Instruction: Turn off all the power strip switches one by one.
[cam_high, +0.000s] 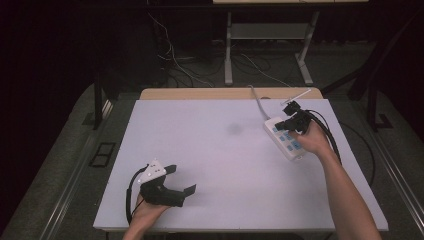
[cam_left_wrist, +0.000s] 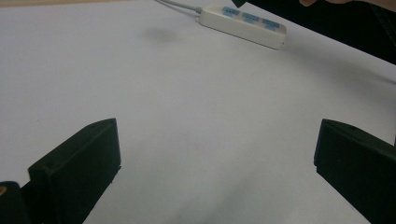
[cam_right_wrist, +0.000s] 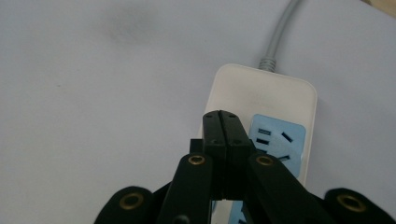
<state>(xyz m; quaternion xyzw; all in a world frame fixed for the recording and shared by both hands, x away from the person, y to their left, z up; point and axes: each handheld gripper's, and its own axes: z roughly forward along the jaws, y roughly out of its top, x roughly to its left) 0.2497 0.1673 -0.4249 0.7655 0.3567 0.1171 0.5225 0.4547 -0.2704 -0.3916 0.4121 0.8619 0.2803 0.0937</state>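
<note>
A white power strip (cam_high: 284, 139) with blue socket faces lies at the right side of the white table, its grey cord (cam_high: 258, 103) running toward the far edge. My right gripper (cam_high: 286, 123) hovers over the strip's far end with its jaws pressed together and nothing between them; in the right gripper view the shut tips (cam_right_wrist: 222, 122) sit just above the strip (cam_right_wrist: 261, 93) beside the first blue socket (cam_right_wrist: 279, 140). My left gripper (cam_high: 181, 179) rests near the front left with jaws wide apart, nothing between them (cam_left_wrist: 215, 154). The strip (cam_left_wrist: 243, 19) lies far ahead of it.
A faint dark smudge (cam_high: 234, 128) marks the table (cam_high: 200, 150) near the middle back. A wooden strip (cam_high: 200, 93) borders the far edge. Beyond it stand a desk frame (cam_high: 229, 50) and loose cables (cam_high: 175, 65) on the floor.
</note>
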